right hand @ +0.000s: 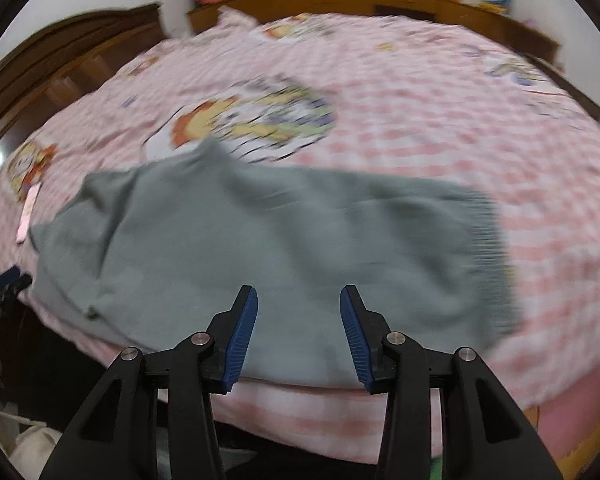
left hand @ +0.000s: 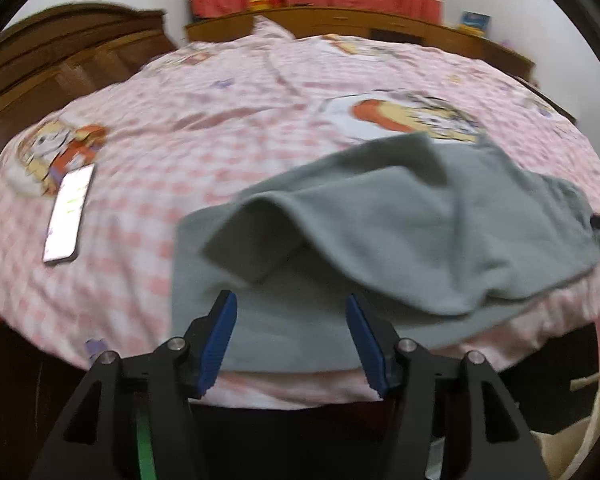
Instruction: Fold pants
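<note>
Tongs (left hand: 291, 300) (right hand: 298, 294) tilt downward, agape over grey pants (left hand: 400, 216).

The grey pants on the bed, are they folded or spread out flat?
Folded over, loosely. The grey pants show one layer doubled over another, its edge lifted; neither gripper holds them.

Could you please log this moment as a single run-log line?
task: fold pants | pants: grey, folded over on bed | left gripper: open, empty | right gripper: open, empty | phone: on bed
</note>
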The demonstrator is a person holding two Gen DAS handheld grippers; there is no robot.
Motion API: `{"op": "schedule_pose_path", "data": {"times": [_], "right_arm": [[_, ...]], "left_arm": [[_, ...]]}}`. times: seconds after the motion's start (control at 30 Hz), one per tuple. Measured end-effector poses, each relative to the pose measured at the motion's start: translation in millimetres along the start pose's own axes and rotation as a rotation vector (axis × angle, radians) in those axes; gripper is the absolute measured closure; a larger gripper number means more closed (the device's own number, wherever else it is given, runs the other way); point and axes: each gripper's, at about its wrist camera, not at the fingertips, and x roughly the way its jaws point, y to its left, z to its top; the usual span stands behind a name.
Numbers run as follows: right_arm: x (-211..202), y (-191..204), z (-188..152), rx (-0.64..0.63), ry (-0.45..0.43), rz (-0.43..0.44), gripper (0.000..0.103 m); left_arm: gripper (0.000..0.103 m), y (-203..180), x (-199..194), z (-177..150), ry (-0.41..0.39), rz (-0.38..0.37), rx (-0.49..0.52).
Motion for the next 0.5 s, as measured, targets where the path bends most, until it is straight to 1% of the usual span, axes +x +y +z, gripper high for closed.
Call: {"op": "schedule_pose_path", "data": {"times": [0.13,0.27,0.33,0.43,0.5], "right_arm": [[24,34,-1,-0.039,0.042,0.059,0.059],[49,57,-5,-0.055,0.091,0.088,0.059],[59,65,-7,-0.066,0.105,0.079,0.059],[64,74,-10,-0.102,0.107,0.034,0.059],[60,78,-5,-0.109,0.114,0.03,0.059]], "left_arm": [[0.043,33,2,1,0.0,0.0,-0.086],[0.043,55,7,9,-0.01,-0.035,-0.163],[0.043,60,12,12,-0.011,-0.039,-0.165],[0.043,61,22,16,-0.002,-0.044,-0.159],[0.043,59,29,17,-0.001,-0.069,-0.159]]}}
